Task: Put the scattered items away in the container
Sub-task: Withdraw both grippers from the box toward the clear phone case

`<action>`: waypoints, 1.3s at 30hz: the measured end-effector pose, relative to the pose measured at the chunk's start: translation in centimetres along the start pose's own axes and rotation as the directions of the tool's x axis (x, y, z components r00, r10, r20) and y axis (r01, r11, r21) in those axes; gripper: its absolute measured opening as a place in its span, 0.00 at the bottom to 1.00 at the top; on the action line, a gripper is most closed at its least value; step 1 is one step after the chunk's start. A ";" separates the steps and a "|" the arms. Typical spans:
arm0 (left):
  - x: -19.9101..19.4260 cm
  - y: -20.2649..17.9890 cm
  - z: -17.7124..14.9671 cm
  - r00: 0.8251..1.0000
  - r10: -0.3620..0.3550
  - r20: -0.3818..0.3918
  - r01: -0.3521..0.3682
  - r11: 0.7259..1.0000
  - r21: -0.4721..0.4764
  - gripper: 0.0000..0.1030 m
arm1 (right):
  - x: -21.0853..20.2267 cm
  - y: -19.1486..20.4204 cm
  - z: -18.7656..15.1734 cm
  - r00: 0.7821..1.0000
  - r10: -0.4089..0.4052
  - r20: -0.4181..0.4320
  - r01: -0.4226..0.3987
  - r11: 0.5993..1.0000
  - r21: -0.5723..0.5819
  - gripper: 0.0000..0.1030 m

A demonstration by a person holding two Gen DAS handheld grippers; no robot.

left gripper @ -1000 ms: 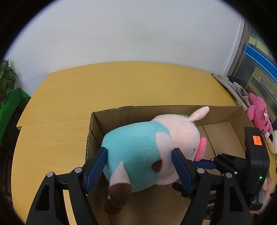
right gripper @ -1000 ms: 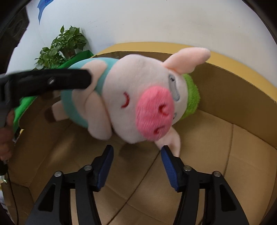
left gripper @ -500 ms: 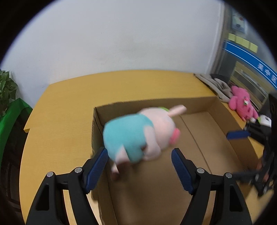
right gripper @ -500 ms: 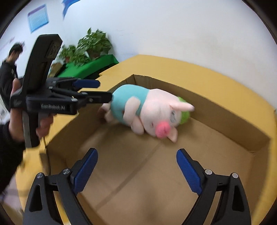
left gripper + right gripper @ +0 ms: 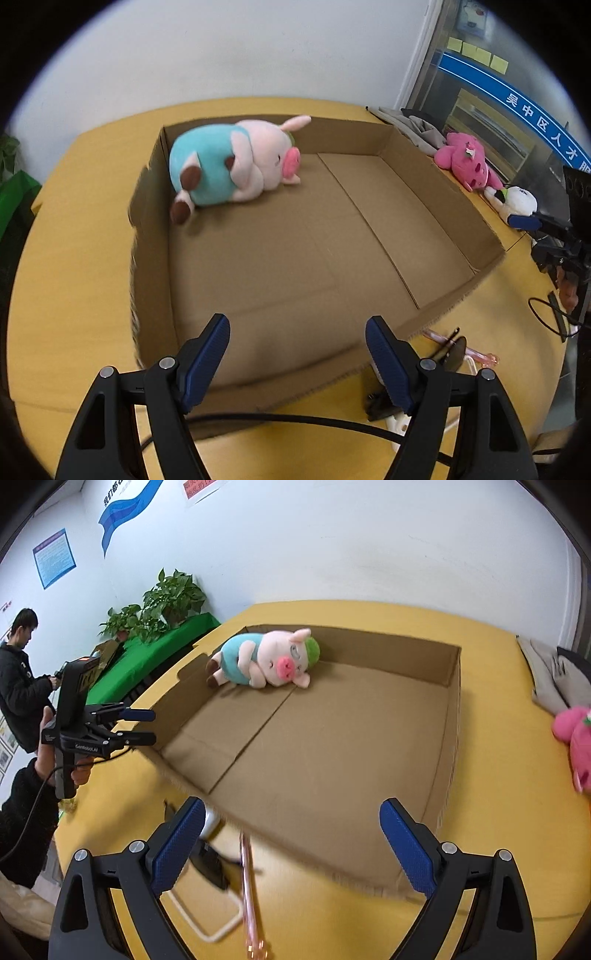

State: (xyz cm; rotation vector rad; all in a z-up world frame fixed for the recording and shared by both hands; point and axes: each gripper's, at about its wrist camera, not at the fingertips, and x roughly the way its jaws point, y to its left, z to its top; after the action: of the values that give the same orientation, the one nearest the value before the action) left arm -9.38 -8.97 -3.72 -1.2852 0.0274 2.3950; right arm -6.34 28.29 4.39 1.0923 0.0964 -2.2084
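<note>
White-walled office room, with a big yellow wooden table (image 5: 92, 258) taking up most of both views. There's a potted plant (image 5: 173, 598) on a green stand in the corner, and a person in a dark jacket (image 5: 18, 686) standing off at the far left of the right wrist view.

In the middle of the table sits a shallow open cardboard box (image 5: 443, 192). The pig plush (image 5: 236, 162) is already inside it, lying on its side in the far corner on the left gripper's side, up against the back wall. Its long axis runs roughly along that back wall: brown feet toward the left side wall, pink snout and head toward the open middle of the box. Teal shirt, green patch behind the head.

Outside the box, along the table edge on the right gripper's side, there's a pink plush (image 5: 467, 162) and just past it a white plush (image 5: 515, 201), both lying on the tabletop beside some grey cloth (image 5: 417, 129).

The left gripper (image 5: 297, 354) hangs above the near edge of the box, jaws apart with nothing between them. The right gripper (image 5: 291, 845) is spread really wide, also empty. Just in front of the box's near wall there's a pair of glasses with a pinkish frame (image 5: 247, 882) and a white cord (image 5: 207, 923) on the table.
</note>
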 end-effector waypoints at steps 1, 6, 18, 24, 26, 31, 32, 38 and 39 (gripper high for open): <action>0.2 -0.2 -0.3 1.000 -0.003 -0.010 0.003 1.000 0.000 0.74 | 0.2 -0.3 -0.4 1.000 -0.009 -0.006 0.009 1.000 0.013 0.95; 0.3 -0.4 -1.5 0.998 -0.048 -0.044 0.046 0.998 -0.039 0.74 | 3.5 -1.1 -1.5 0.998 -0.052 -0.041 0.054 0.997 0.046 0.95; 0.0 -1.3 -2.8 0.999 -0.010 -0.031 0.009 0.999 -0.039 0.74 | 4.2 -2.5 -4.0 0.996 -0.084 -0.043 0.087 0.993 0.074 0.91; -0.3 -1.0 -3.0 1.000 0.001 -0.014 -0.001 0.999 -0.048 0.74 | 4.4 -2.6 -3.5 0.995 -0.084 -0.052 0.088 0.993 0.074 0.91; -0.8 -0.9 -3.1 1.000 0.022 0.000 -0.022 0.998 -0.056 0.74 | 4.4 -2.6 -3.4 0.995 -0.082 -0.058 0.086 0.994 0.071 0.92; -3.8 -1.1 -3.9 0.997 0.027 0.068 -0.021 0.997 -0.077 0.74 | 3.1 -1.8 -3.8 0.992 -0.128 -0.018 0.128 0.992 0.017 0.93; -4.5 -1.4 -4.4 0.997 0.017 0.080 -0.011 0.997 -0.072 0.74 | 2.3 -1.2 -4.2 0.993 -0.117 0.000 0.117 0.993 0.005 0.93; -5.4 -4.8 -8.3 0.993 -0.102 0.064 0.105 0.993 -0.051 0.75 | -0.3 2.3 -8.0 1.000 0.002 0.025 -0.001 1.000 -0.009 0.95; -5.0 -5.2 -8.9 0.991 -0.122 0.051 0.124 0.991 -0.052 0.75 | -0.2 3.0 -8.7 1.000 0.011 0.021 -0.011 1.000 -0.012 0.95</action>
State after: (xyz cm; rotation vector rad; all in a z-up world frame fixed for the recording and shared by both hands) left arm 2.03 -7.87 -3.88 -1.2165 -0.1290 2.3348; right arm 1.45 29.02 -0.42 1.0611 0.0937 -2.2059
